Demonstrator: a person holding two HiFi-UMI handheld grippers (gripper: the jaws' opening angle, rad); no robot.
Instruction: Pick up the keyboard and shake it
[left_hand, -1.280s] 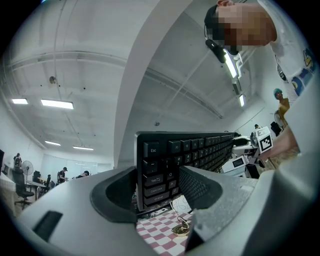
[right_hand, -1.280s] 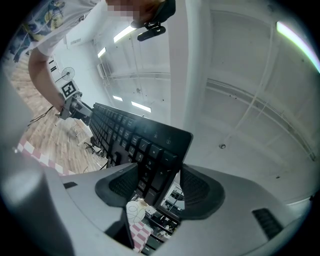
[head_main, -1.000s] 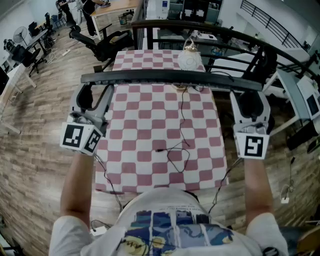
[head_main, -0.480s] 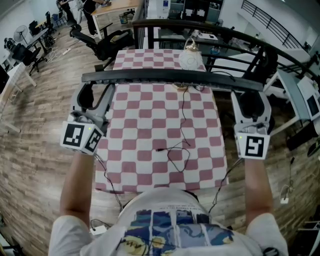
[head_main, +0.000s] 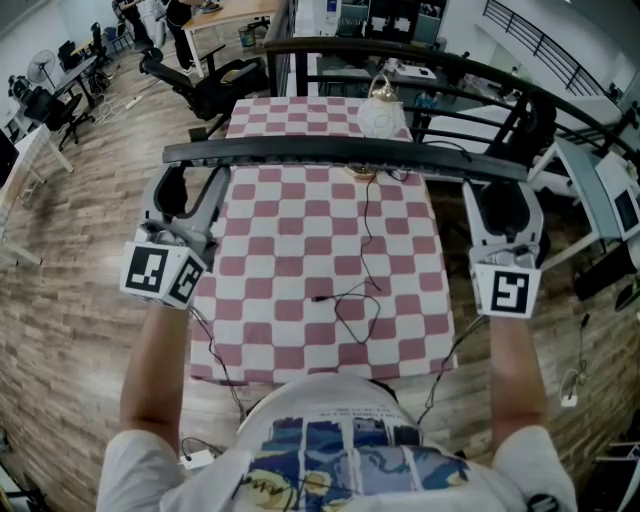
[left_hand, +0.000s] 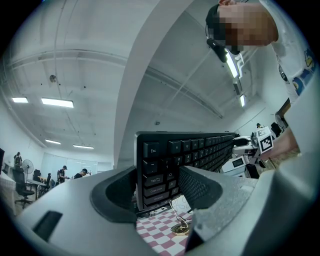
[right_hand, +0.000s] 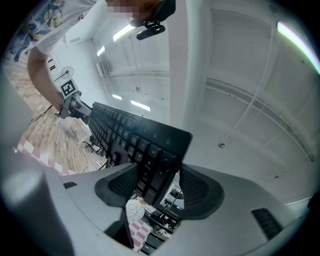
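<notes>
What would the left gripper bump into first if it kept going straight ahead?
The left gripper clamps the keyboard, which would move along. Beyond it the way looks free: only a white pillar and the ceiling show, probably far off.

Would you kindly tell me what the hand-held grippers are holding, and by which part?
The keyboard: left hand-held gripper clamps its Esc end, right hand-held gripper the opposite end.

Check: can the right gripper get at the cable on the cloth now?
Probably not yet. The right gripper is shut on one end of the keyboard, the left gripper on the other, holding it in the air. The cable lies uncovered on the cloth, but reaching it means letting go first.
</notes>
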